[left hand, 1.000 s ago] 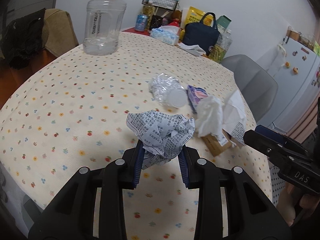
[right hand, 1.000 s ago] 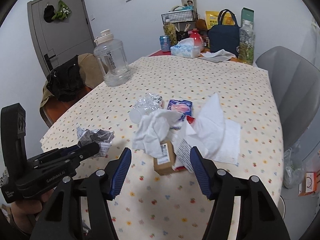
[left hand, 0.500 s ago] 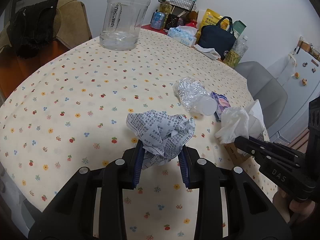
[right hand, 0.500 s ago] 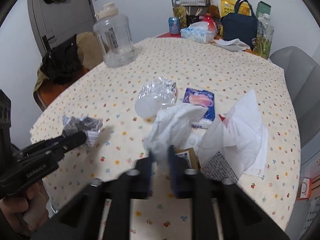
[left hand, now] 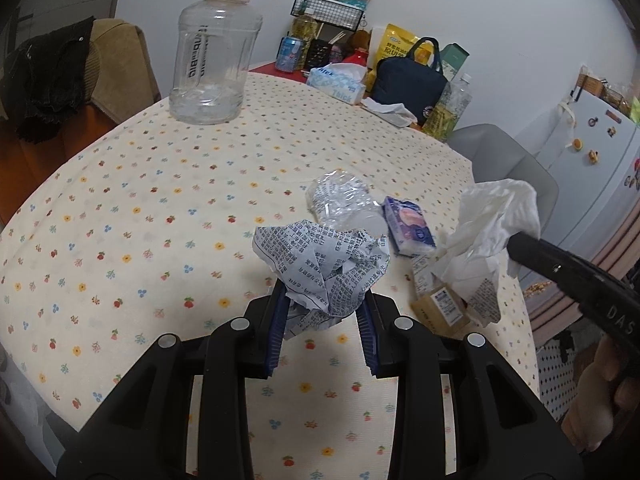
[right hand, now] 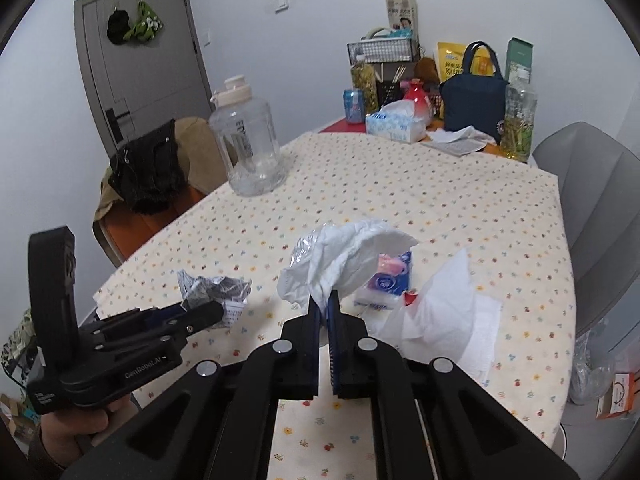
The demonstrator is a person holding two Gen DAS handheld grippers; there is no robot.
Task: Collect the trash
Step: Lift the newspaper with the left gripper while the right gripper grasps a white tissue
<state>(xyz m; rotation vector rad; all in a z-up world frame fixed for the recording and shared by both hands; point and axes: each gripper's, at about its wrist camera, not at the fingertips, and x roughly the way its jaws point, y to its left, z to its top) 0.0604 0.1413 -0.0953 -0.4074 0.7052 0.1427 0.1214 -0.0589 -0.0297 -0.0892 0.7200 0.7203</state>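
My left gripper (left hand: 322, 320) is shut on a crumpled ball of printed paper (left hand: 320, 268) and holds it just above the flowered tablecloth (left hand: 140, 240). My right gripper (right hand: 325, 304) is shut on a crumpled white tissue (right hand: 344, 256), its jaws still closing tight on it; the tissue hangs above the table. Beyond them lie a crushed clear plastic bottle (left hand: 340, 200), a purple tissue pack (right hand: 386, 280), a small brown box (left hand: 440, 308) and loose white paper (right hand: 440, 320). Each gripper shows in the other's view: the left gripper (right hand: 200, 314), the right gripper (left hand: 520, 248).
A big clear water jug (left hand: 212, 68) stands at the table's far left. A tissue box (left hand: 336, 80), a navy bag (left hand: 412, 80) and bottles crowd the far edge. A grey chair (right hand: 592, 200) is on the right, a chair with dark clothing (right hand: 148, 172) on the left.
My right gripper went from wide open to shut on the white tissue and lifted it off the brown box. The left gripper kept its hold on the paper ball.
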